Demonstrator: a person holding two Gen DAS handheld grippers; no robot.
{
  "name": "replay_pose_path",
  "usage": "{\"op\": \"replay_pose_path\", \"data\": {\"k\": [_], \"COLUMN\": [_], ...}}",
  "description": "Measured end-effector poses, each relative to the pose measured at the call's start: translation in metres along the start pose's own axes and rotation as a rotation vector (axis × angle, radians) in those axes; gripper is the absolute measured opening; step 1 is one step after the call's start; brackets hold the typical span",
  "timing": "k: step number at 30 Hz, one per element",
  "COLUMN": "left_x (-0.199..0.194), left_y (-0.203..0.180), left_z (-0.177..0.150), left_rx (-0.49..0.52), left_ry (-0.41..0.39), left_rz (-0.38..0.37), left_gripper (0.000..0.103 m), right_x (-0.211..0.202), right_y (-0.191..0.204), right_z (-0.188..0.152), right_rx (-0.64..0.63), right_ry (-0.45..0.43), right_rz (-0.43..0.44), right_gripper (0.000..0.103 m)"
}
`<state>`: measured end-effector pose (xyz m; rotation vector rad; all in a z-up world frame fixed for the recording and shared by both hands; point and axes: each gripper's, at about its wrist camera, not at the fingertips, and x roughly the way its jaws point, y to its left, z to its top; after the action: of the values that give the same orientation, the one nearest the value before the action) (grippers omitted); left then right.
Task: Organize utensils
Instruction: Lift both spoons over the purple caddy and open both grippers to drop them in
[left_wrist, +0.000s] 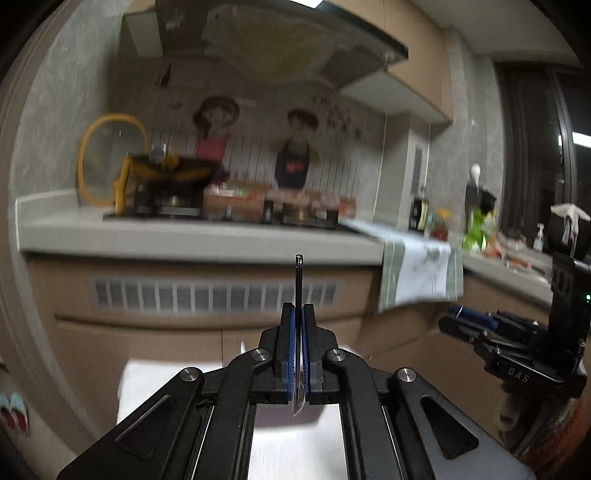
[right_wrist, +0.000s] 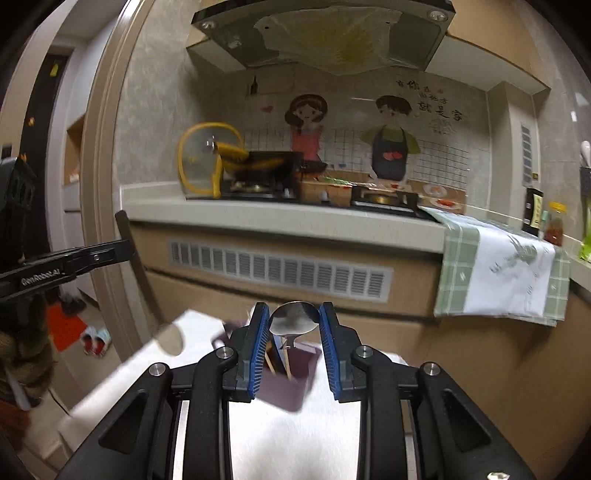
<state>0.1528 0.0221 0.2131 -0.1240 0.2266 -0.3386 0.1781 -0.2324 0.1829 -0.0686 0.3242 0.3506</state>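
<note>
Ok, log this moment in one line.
left gripper: shut on dark-handled utensil | right gripper: shut on spoon | purple holder: under spoon

The thin utensil (left_wrist: 298, 295) pinched in the left hand-held gripper (left_wrist: 299, 354) shows edge-on only, so what kind it is cannot be told; its lower end is smeared by blur. The stove clutter (left_wrist: 280, 206) on the far counter is too blurred to name from the left view. In the right view, the spoon (right_wrist: 293, 319) hides its handle behind the blue pads (right_wrist: 258, 350), and whether those pads touch the bowl is unclear. The purple holder (right_wrist: 295, 384) is half covered by the fingers and blurred. The white tabletop (right_wrist: 295, 443) runs off the bottom edge. The bottles (right_wrist: 546, 218) at the right are too small to read.
</note>
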Motion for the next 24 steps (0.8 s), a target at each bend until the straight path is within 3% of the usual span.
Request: {"op": "replay_pose_path", "data": {"k": [4,8,16,20,23,24], "left_x": [0.039,0.086,0.158,0.190,0.210,0.214], "left_y": [0.019,0.045,0.077,0.076,0.077,0.078], "left_z": [0.009,-0.003,-0.045,-0.065,-0.080,-0.085], "left_rx": [-0.008,-0.050,-0.134,-0.118,-0.133,-0.138], "left_ry": [-0.014,0.029,0.160,0.243,0.305,0.318], "left_rz": [-0.009,-0.008,-0.040,-0.052,-0.092,-0.101], "left_gripper": [0.003,0.003,0.003,0.003,0.008,0.014], "right_x": [0.028,0.075,0.161,0.200,0.232,0.240], "right_y": [-0.008,-0.012,-0.021,-0.025,-0.030,-0.031], "right_z": [0.026,0.028,-0.001,-0.020,-0.035,-0.039], "right_rx": [0.017,0.018,0.059,0.096,0.161,0.178], "right_ry": [0.034,0.121,0.322,0.448,0.531,0.546], "right_rz": [0.036,0.058,0.079,0.094,0.143,0.148], "right_gripper": [0.025,0.025,0.025,0.025,0.026,0.026]}}
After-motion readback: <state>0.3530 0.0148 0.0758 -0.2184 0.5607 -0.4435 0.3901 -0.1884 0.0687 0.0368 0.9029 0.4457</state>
